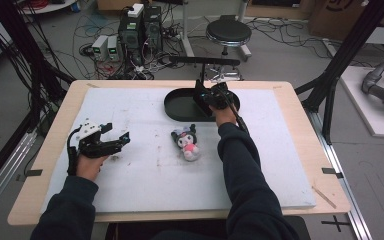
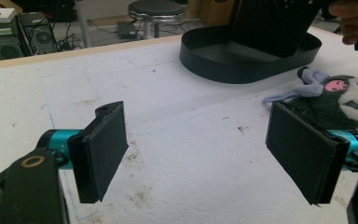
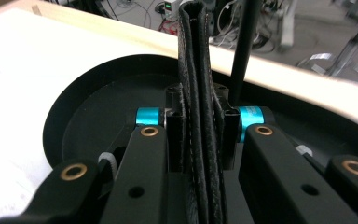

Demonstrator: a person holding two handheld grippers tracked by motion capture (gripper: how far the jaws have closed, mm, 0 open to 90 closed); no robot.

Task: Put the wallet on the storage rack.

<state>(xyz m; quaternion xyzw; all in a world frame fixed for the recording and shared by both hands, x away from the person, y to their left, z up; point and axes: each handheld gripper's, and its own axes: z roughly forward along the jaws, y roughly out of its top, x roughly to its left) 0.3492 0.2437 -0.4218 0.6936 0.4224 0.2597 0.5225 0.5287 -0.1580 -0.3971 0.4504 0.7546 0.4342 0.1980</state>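
Observation:
A flat black leather pouch (image 3: 198, 79) stands on edge between the jaws of my right gripper (image 3: 199, 135), which is shut on it. That gripper (image 1: 211, 97) hangs over the black oval tray (image 1: 172, 105) at the back of the table. In the left gripper view the pouch (image 2: 270, 23) hangs above the tray (image 2: 205, 60). A small dark plush toy (image 1: 187, 142) with a pink body lies on the white mat in the middle. My left gripper (image 1: 120, 140) rests low at the left, open, its pads (image 2: 105, 149) wide apart with nothing between them. The plush (image 2: 335, 95) lies just beyond its right pad.
A white foam mat (image 1: 145, 170) covers most of the wooden table (image 1: 300, 115). Behind the table stand a round stool (image 1: 228, 32), computer boxes (image 1: 140, 27) and many floor cables. A thin black pole (image 3: 242, 46) rises just behind the tray.

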